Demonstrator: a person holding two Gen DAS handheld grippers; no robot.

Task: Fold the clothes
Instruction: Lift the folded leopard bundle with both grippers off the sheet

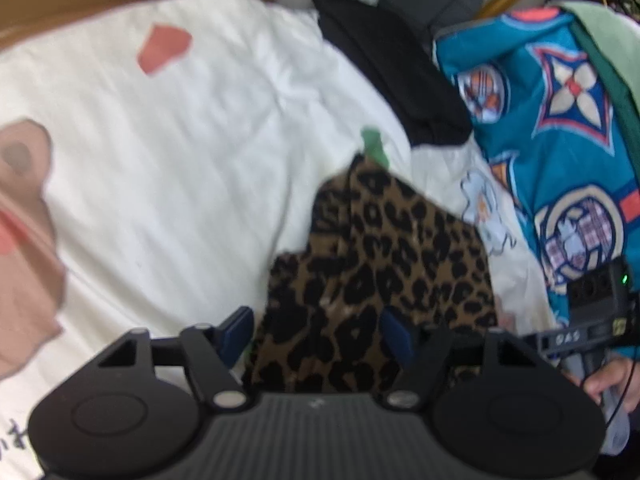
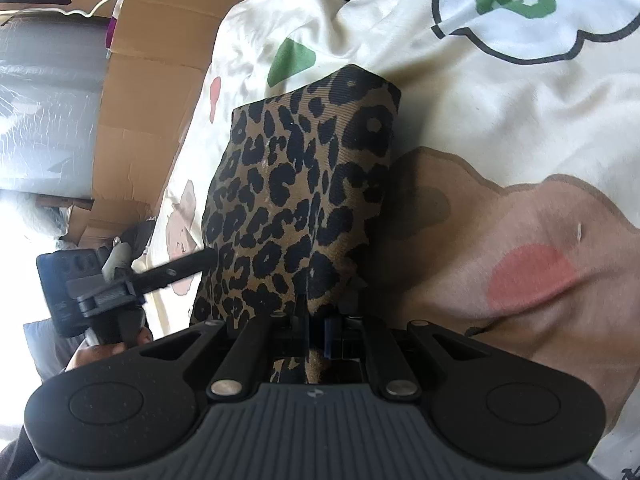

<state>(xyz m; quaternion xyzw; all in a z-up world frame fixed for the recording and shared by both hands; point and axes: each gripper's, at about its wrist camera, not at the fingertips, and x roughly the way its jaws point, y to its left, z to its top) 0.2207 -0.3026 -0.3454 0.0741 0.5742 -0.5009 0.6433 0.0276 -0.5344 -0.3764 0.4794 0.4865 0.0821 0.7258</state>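
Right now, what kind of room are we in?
Probably a bedroom at home: a cartoon-print white bedsheet spread out as the work surface, a leopard-print garment on it, and cardboard boxes beside the bed.

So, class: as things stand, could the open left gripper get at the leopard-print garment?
Probably yes. The left gripper is open with the leopard-print garment lying right between its fingers, nothing blocking. The right gripper already pinches the cloth's other edge.
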